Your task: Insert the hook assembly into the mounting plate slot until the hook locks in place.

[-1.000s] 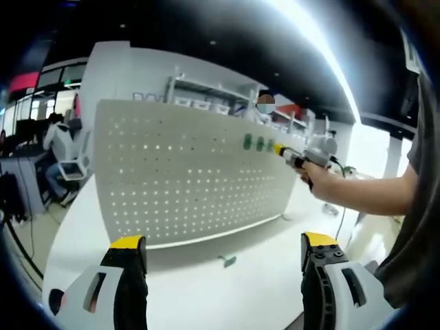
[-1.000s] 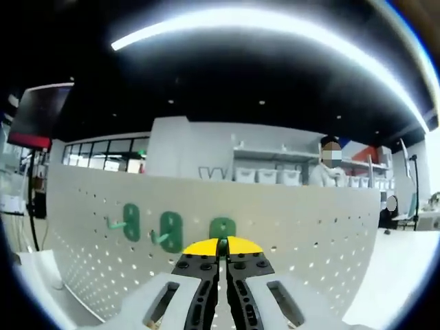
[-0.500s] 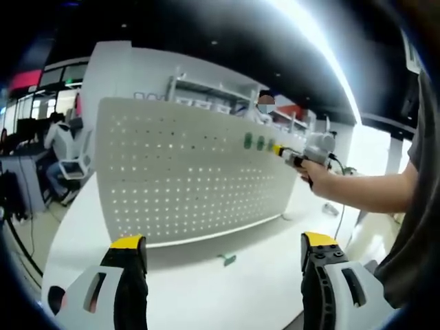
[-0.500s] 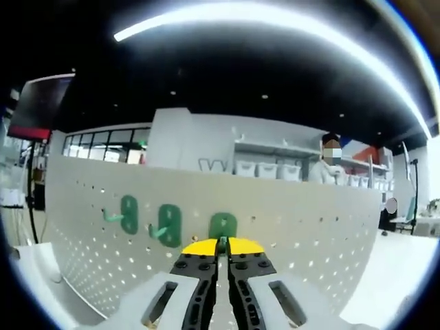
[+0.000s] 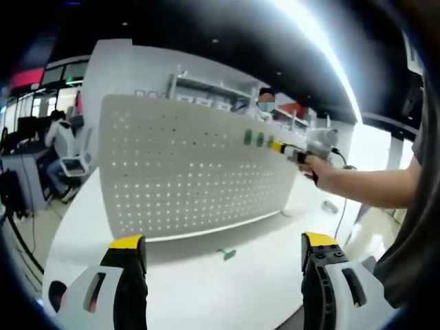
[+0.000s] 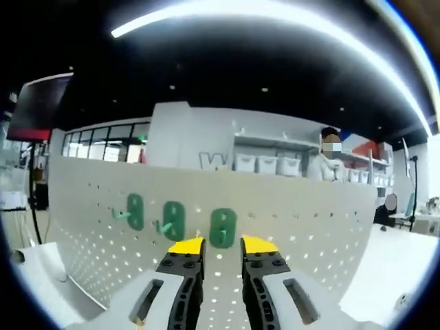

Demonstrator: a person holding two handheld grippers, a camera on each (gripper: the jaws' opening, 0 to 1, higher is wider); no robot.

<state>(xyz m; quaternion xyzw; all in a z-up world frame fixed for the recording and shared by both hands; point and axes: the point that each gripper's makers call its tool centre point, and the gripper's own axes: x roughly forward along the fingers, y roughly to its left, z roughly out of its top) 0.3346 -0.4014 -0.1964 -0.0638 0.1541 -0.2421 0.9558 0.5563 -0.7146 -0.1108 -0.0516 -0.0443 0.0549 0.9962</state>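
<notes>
Having parted its jaws since a moment before, the right claw stood open just before the third green hook seated high on the pegboard, suggesting insertion done, while the left claw hung open.

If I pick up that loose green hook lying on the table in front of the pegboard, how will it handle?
The green hook looks small and thin, so probably light and easily knocked across the smooth white table. It lies flat, so it is unlikely to roll. It appears moulded like those on the pegboard, likely stiff.
</notes>
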